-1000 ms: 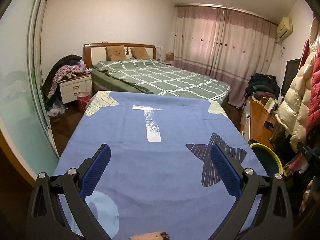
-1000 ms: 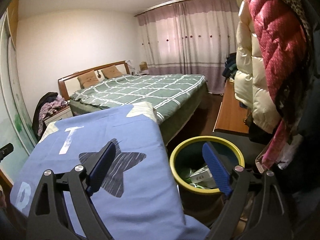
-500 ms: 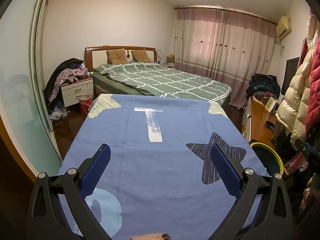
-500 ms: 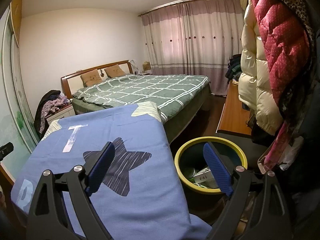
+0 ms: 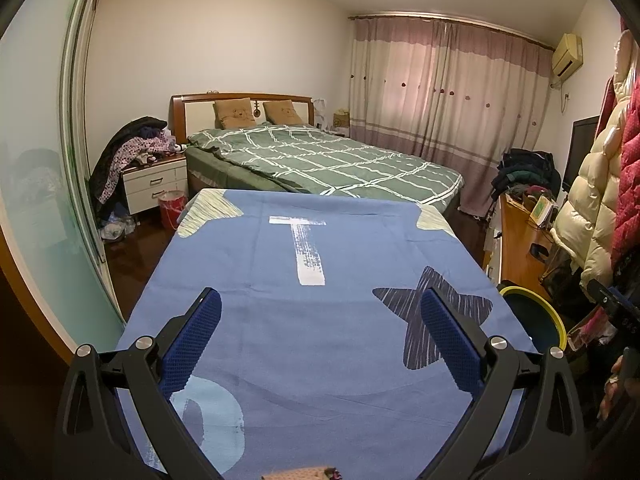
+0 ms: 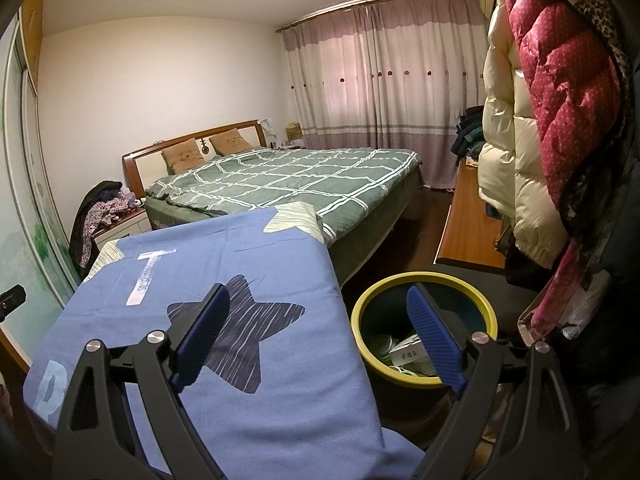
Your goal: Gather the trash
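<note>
The blue-covered table (image 5: pixel 320 340) is bare under the spread, empty left claw (image 5: pixel 320 336). Trash (image 6: pixel 404 354) lies in the bin (image 6: pixel 424 378) beneath the right claw (image 6: pixel 318 338), also spread, empty. Little has changed.

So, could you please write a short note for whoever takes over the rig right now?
Left gripper: open, empty, over the blue cloth.
Right gripper: open, empty, partly over the bin.
The yellow-rimmed bin stands beside the cloth's right edge and already holds packaging trash.
No trash shows on the cloth, apart from a small unclear item at its near edge; check it.
</note>
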